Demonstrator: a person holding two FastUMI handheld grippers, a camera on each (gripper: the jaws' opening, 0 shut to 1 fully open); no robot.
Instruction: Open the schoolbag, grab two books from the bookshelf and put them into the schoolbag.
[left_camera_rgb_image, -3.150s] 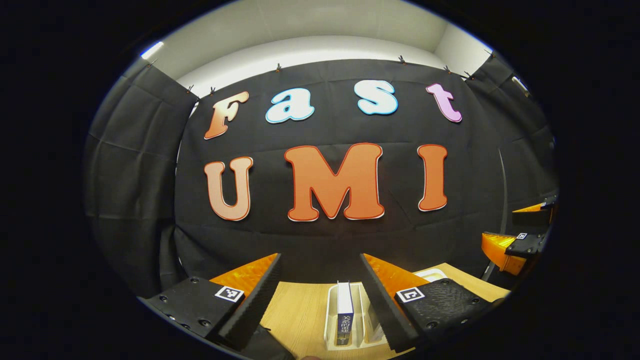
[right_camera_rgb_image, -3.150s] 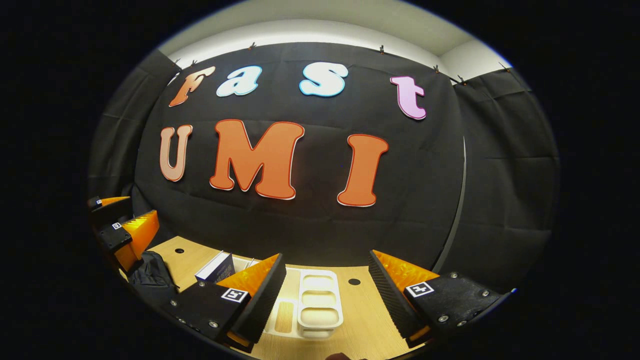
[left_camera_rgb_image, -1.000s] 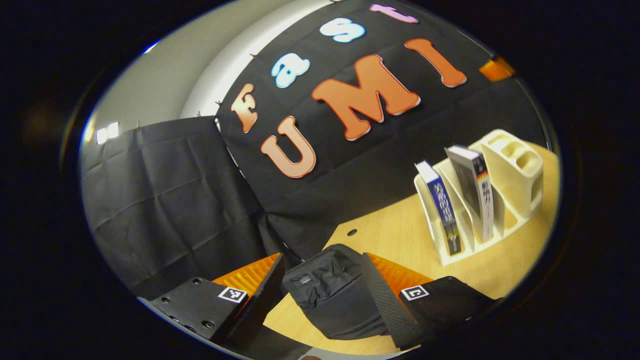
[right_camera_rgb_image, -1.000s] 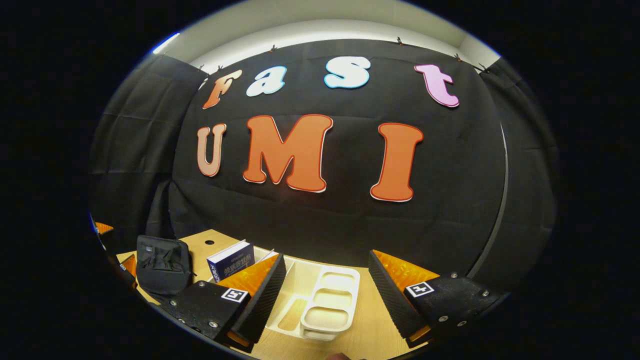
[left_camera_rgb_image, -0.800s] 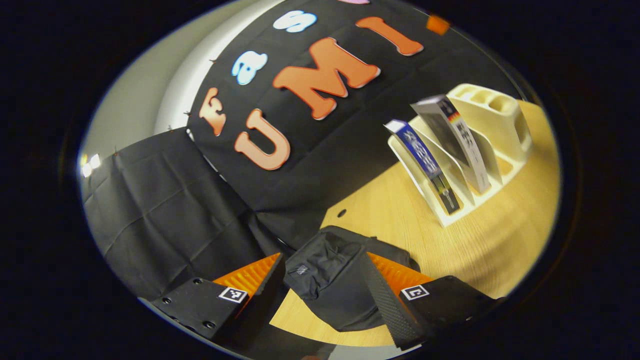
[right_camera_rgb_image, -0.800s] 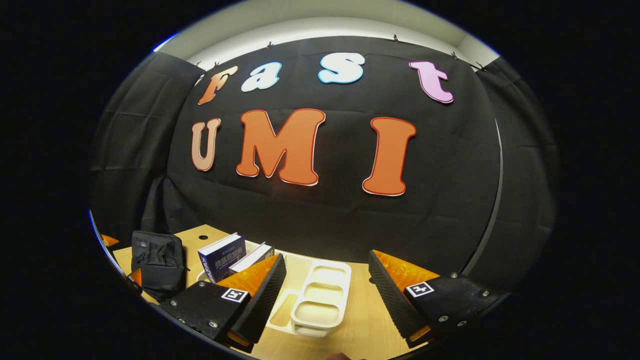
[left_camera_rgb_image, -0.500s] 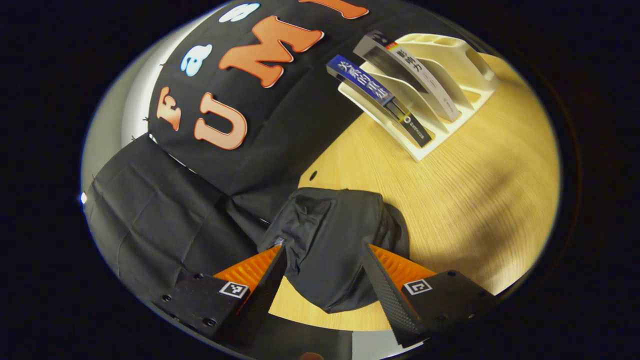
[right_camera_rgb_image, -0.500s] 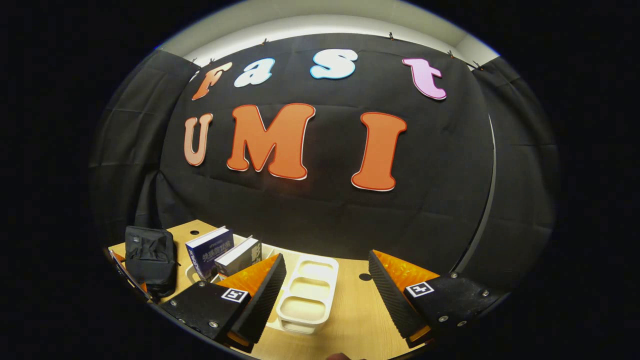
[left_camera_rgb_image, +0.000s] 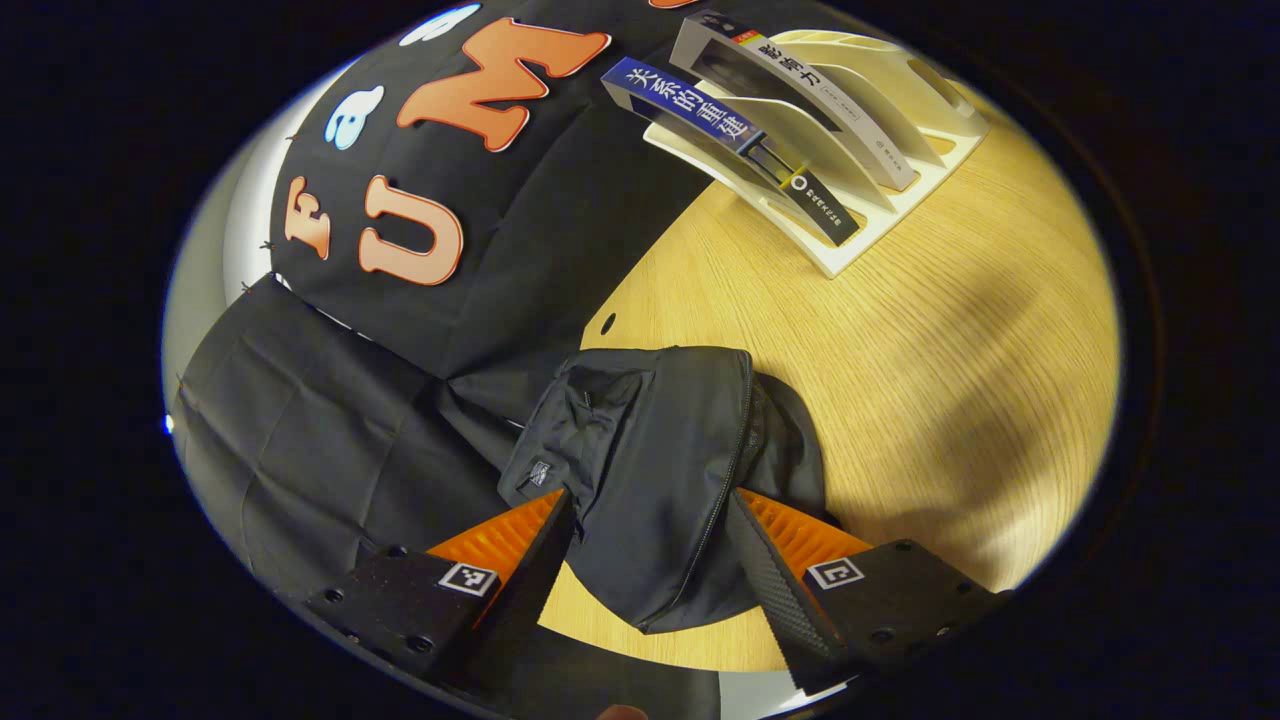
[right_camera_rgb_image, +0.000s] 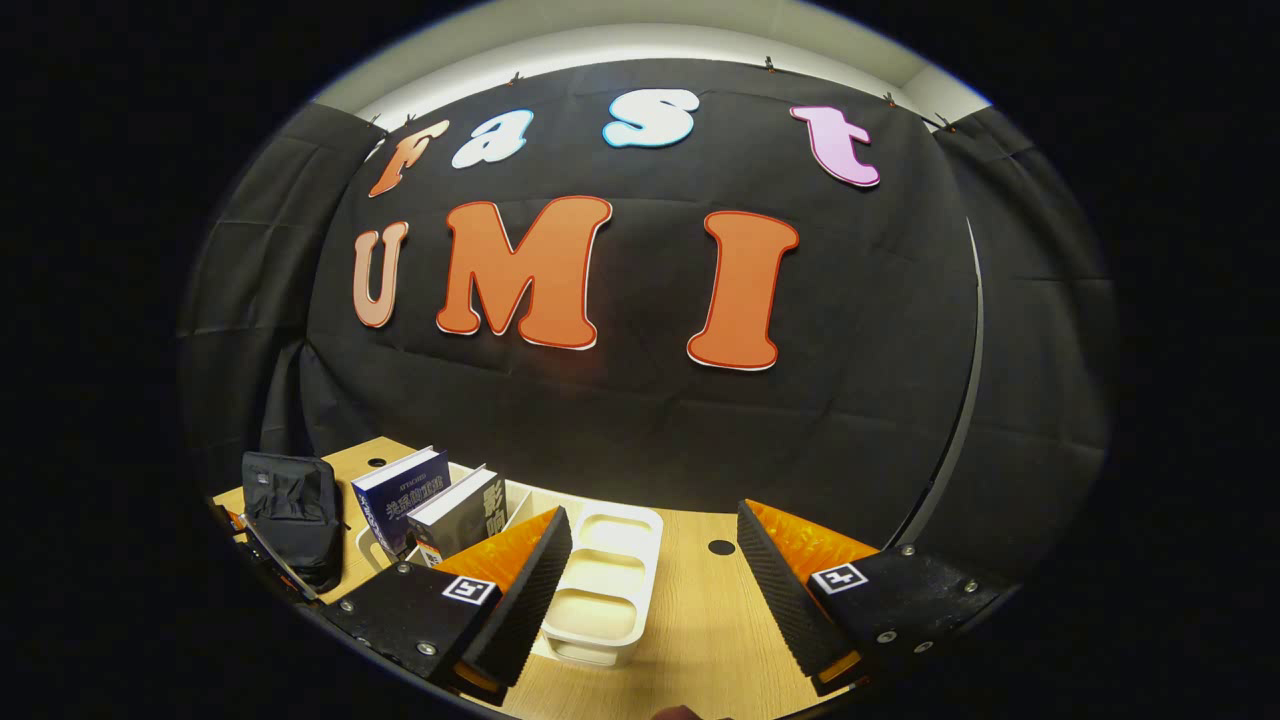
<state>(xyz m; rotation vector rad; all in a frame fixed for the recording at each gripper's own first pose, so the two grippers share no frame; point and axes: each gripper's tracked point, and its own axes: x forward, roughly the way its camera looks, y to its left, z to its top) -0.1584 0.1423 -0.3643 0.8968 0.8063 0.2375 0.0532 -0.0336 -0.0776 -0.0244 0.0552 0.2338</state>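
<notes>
- The left gripper (left_camera_rgb_image: 648, 515) hangs over the black schoolbag (left_camera_rgb_image: 650, 470), its fingers spread wide, one on each side of the bag's near end; whether either pad touches the fabric cannot be told
- The schoolbag lies flat on the wooden table (left_camera_rgb_image: 930, 340) close to the table's left edge, beside the black cloth wall; its zip (left_camera_rgb_image: 735, 450) runs along the side facing the bookshelf and looks closed
- In the left gripper view the white bookshelf (left_camera_rgb_image: 850, 250) stands toward the far edge of the table, well apart from the bag, with two books leaning in its slots
- The blue book (left_camera_rgb_image: 720, 130) sits in the slot nearest the bag, the grey book (left_camera_rgb_image: 790, 80) in the next slot along
- The right gripper (right_camera_rgb_image: 648, 560) is released too, fingers wide apart with nothing between them, held above the table in front of the bookshelf's open cream compartments (right_camera_rgb_image: 610, 580)
- In the right gripper view the schoolbag (right_camera_rgb_image: 290, 510) lies at the table's left end, the blue book (right_camera_rgb_image: 400, 495) and the grey book (right_camera_rgb_image: 465, 520) between it and the compartments
- A small round hole (right_camera_rgb_image: 721, 547) shows in the tabletop near the far edge
</notes>
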